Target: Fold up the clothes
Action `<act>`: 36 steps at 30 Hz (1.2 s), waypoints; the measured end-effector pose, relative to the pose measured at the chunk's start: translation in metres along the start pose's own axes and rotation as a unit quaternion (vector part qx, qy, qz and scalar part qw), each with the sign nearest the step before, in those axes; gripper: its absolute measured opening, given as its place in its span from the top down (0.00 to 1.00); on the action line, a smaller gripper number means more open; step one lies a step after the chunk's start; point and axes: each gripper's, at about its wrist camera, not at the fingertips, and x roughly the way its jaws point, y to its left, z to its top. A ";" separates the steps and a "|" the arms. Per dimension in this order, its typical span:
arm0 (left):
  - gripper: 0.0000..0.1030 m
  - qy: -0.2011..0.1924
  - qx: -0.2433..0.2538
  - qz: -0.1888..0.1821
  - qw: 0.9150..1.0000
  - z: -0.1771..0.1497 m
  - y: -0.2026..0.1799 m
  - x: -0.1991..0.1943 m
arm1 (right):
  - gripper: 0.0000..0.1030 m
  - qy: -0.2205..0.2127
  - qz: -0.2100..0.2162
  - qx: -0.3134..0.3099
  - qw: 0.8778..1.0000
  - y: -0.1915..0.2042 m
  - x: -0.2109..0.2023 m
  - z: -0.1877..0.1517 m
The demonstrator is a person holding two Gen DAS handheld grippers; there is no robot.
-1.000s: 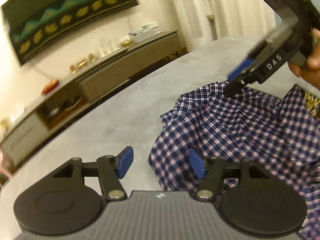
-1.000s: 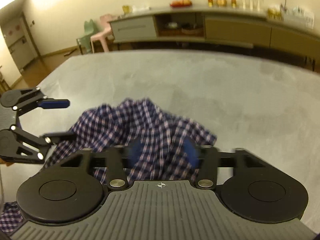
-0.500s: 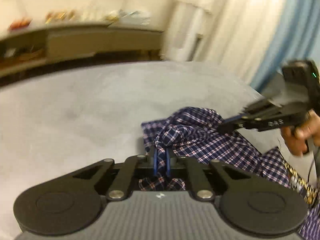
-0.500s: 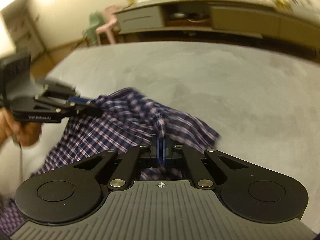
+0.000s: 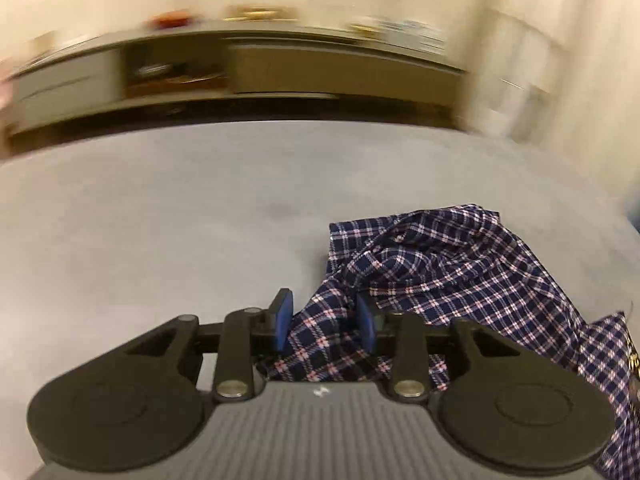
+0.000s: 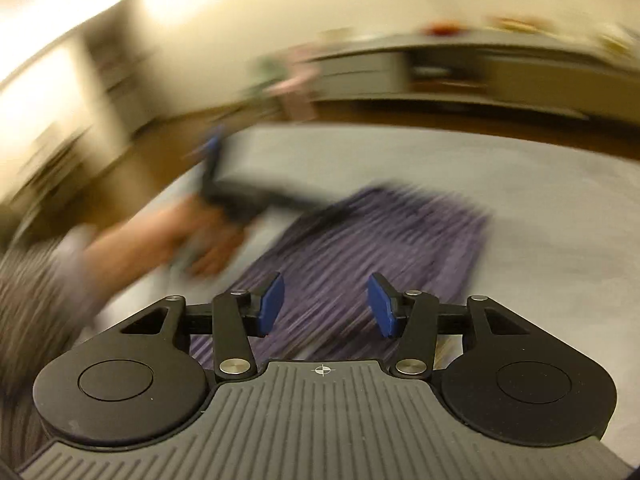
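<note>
Both grippers — left (image 5: 325, 322), right (image 6: 327, 305) — agape above plaid shirt (image 5: 460, 276); blurred hand (image 6: 208, 240) in right view only.

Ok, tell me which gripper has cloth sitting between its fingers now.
The left gripper: plaid shirt fabric lies between its open blue pads. The right gripper is open too, but it hangs above the shirt with nothing between them.

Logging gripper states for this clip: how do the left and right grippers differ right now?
The left gripper has plaid shirt fabric between its open fingers; the right gripper hovers open above the shirt, nothing between its fingers. The left's gap looks narrower than the right's. Both have blue pads.
</note>
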 end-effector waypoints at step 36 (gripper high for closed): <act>0.93 0.007 -0.238 -0.216 0.947 -0.047 0.116 -0.052 | 0.20 0.108 -0.180 0.096 0.973 -0.090 0.032 -0.035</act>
